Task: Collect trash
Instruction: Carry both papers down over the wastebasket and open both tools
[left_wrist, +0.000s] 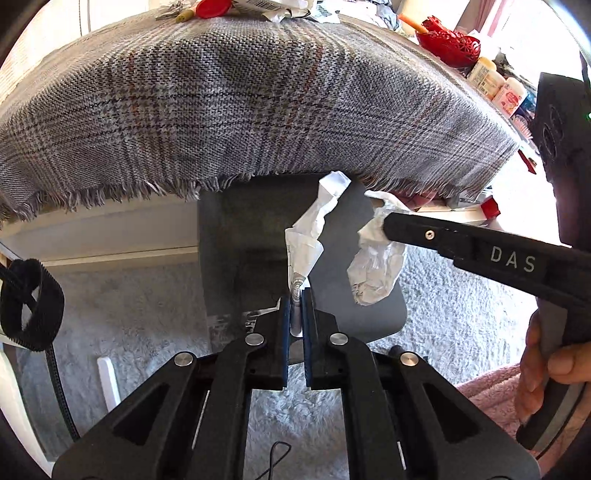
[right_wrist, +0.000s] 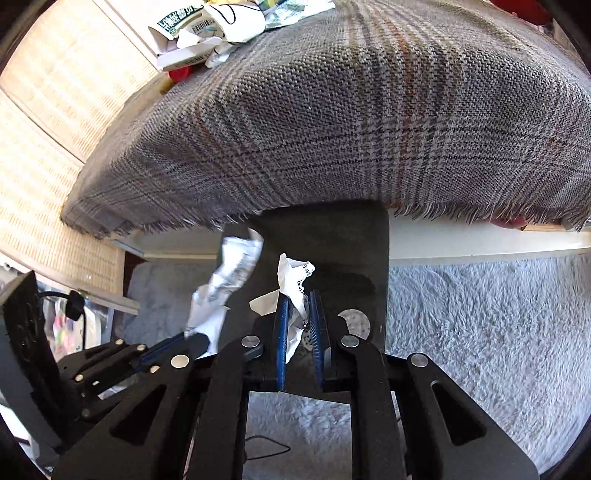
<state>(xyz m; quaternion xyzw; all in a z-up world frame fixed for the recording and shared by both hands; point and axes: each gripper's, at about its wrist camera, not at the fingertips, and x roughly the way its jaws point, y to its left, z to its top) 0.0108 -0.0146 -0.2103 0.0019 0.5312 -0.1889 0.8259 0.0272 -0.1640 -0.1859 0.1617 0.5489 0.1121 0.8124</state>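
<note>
My left gripper (left_wrist: 295, 295) is shut on a crumpled silvery-white wrapper (left_wrist: 314, 229) that sticks up from its blue pads. It hangs over a dark grey bin (left_wrist: 240, 240) standing under the table edge. My right gripper (right_wrist: 300, 295) is shut on a crumpled white paper (right_wrist: 295, 280), also over the bin (right_wrist: 343, 243). In the left wrist view the right gripper (left_wrist: 384, 225) comes in from the right, holding its paper (left_wrist: 376, 266). In the right wrist view the left gripper (right_wrist: 192, 338) shows at lower left with its wrapper (right_wrist: 225, 284).
A plaid grey cloth (left_wrist: 258, 103) covers the table above the bin. More paper trash (right_wrist: 207, 29) and a red lid (left_wrist: 212, 8) lie at the table's far side. A red basket (left_wrist: 450, 44) and bottles (left_wrist: 495, 85) stand far right. Fluffy grey carpet (right_wrist: 480, 332) covers the floor.
</note>
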